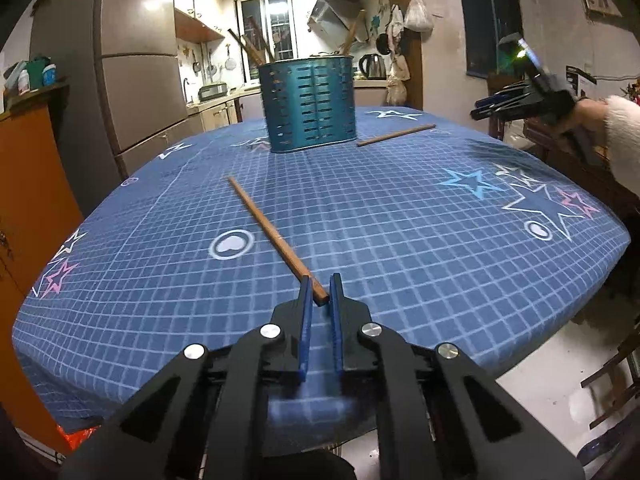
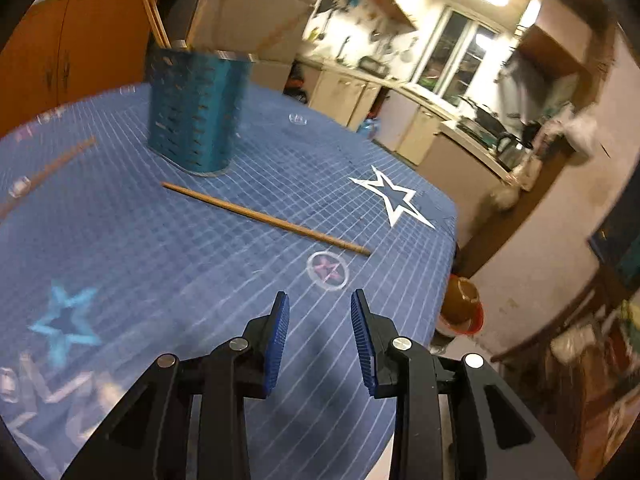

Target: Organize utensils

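Observation:
A teal perforated utensil holder point(image 1: 310, 106) point(image 2: 196, 116) stands at the far side of the table with a few wooden sticks poking out of it. One wooden chopstick point(image 1: 268, 232) lies slanting toward me; my left gripper point(image 1: 321, 280) is shut on its near end, low over the cloth. A second chopstick point(image 1: 396, 135) point(image 2: 264, 218) lies to the right of the holder. My right gripper point(image 2: 320, 296) stands open with nothing between its fingers, above the cloth a little short of that chopstick. It also shows blurred at the far right of the left wrist view point(image 1: 500, 106), held by a hand in a fluffy white sleeve.
The table point(image 1: 400, 240) wears a blue grid cloth with stars. Its right edge point(image 2: 448, 240) drops to the floor, where a brown pot point(image 2: 460, 304) sits. An orange cabinet point(image 1: 24, 184) and a fridge point(image 1: 140, 80) stand to the left, and a wooden chair point(image 1: 616, 380) is at lower right.

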Available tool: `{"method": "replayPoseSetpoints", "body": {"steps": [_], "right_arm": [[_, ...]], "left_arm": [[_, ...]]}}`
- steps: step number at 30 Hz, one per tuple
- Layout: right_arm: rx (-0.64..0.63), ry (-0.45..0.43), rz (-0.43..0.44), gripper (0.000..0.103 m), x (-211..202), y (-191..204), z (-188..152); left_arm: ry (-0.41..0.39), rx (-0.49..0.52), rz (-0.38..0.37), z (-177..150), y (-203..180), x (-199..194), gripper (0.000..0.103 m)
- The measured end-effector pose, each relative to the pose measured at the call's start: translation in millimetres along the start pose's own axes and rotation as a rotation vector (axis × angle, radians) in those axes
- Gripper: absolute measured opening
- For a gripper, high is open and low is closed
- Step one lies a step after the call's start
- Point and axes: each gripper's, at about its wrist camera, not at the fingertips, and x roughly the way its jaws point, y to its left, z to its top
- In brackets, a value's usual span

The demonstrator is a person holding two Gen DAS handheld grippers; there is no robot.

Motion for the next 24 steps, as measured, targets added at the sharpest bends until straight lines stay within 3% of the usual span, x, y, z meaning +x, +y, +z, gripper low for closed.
{"method": "replayPoseSetpoints", "body": {"steps": [7, 15, 18, 21, 23, 24], "right_arm": [[-0.129, 0.057, 0.079, 0.033, 86, -30, 25], [-0.176, 0.044, 0.224, 0.033, 119, -57, 37], [-0.173, 0.049, 0.278, 0.021, 120, -59, 36], [-0.144, 0.062, 0.302, 0.017, 116, -58, 34], [-0.121, 0.085, 0.332, 0.003, 111, -58, 30], [-0.123, 0.090, 0.330, 0.003, 106, -54, 27]], "left_arm": [[0.011, 0.016, -0.039, 9, -1, -4, 0.007], [0.053, -0.043, 0.008, 16, 12, 7, 0.007], [0.054, -0.032, 0.012, 16, 10, 6, 0.007], [0.052, -0.026, 0.012, 15, 9, 3, 0.007], [0.052, -0.025, 0.015, 14, 9, 3, 0.008], [0.049, -0.024, 0.017, 14, 9, 1, 0.008]]}}
